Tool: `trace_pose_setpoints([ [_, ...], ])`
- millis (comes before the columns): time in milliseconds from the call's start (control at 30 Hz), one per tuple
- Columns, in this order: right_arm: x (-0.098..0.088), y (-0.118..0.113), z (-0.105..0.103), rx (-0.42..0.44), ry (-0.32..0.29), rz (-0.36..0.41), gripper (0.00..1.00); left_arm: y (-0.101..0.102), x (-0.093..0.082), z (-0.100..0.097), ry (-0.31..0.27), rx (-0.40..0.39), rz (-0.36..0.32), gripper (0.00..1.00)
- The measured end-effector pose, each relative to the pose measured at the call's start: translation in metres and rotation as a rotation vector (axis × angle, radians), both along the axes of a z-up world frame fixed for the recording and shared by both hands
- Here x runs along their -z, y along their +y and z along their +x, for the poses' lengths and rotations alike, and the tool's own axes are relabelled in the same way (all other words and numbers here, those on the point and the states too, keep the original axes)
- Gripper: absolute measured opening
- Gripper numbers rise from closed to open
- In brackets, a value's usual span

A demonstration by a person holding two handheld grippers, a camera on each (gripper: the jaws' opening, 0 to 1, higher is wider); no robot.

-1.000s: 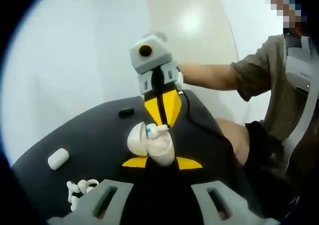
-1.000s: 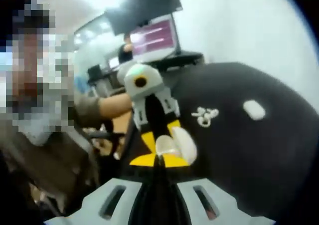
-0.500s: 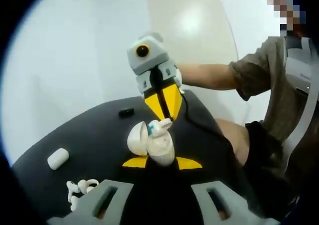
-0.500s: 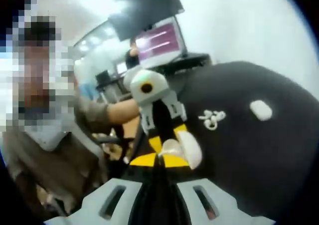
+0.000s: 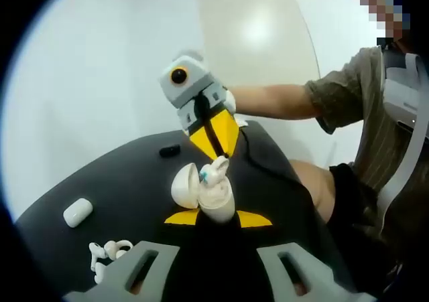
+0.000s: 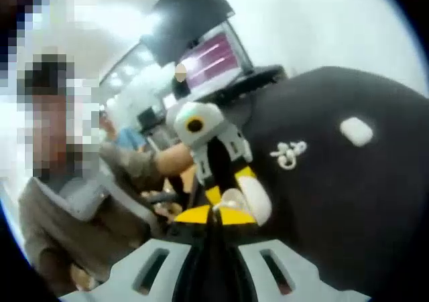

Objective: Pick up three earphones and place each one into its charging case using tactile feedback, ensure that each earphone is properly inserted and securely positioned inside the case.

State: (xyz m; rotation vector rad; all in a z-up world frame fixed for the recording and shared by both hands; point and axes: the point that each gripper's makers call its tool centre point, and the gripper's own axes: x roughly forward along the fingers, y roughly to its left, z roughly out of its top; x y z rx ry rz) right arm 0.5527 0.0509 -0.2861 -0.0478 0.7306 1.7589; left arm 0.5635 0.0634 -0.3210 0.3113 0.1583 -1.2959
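Note:
My left gripper (image 5: 218, 218) is shut on the base of an open white charging case (image 5: 216, 200), whose lid (image 5: 183, 185) hangs to the left. The right gripper (image 5: 216, 157) comes down from above with its yellow jaws closed on a white earphone (image 5: 212, 173) that pokes out of the case mouth. In the right gripper view my right gripper (image 6: 216, 213) is closed just in front of the case (image 6: 248, 198), which the left gripper (image 6: 231, 187) holds above the black table (image 6: 335, 201).
Several loose white earphones (image 5: 106, 255) (image 6: 289, 153) lie in a heap on the table. A closed white case (image 5: 78, 211) (image 6: 356, 131) sits beyond them. A small black object (image 5: 169, 151) lies at the far edge. A person's arm (image 5: 281, 102) reaches in from the right.
The right gripper has tilted and shifted up and to the left over the case. The earphone now stands more upright in the case mouth. The left gripper has kept its hold.

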Motion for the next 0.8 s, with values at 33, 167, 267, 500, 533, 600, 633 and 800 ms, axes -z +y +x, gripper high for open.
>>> trace_pose_setpoints([
  [33,0.002,-0.001,0.002,0.011,0.000,-0.004,0.06,0.000,0.000,0.000,0.000,0.000,0.000,0.16],
  [167,0.002,-0.004,0.006,0.022,-0.019,0.003,0.06,0.000,0.000,0.000,0.000,0.001,0.001,0.16],
  [267,-0.003,-0.005,0.014,0.045,-0.077,0.027,0.06,0.000,0.000,0.000,-0.001,0.002,0.001,0.16],
  [500,-0.006,-0.008,0.015,0.039,-0.178,0.035,0.06,-0.001,0.000,0.001,-0.003,0.002,0.001,0.16],
  [533,-0.006,-0.007,0.014,0.035,-0.181,0.035,0.06,-0.001,0.000,0.001,-0.003,0.002,0.001,0.16],
  [600,-0.005,-0.009,0.007,-0.001,-0.168,0.031,0.06,-0.001,0.000,0.001,-0.003,0.002,0.001,0.16],
  [633,-0.007,-0.008,0.002,-0.019,-0.145,0.042,0.06,-0.001,0.000,0.001,-0.002,0.002,0.001,0.16],
  [800,0.004,-0.005,0.008,0.000,-0.164,0.001,0.06,-0.001,0.000,0.001,-0.002,0.002,0.001,0.16],
])
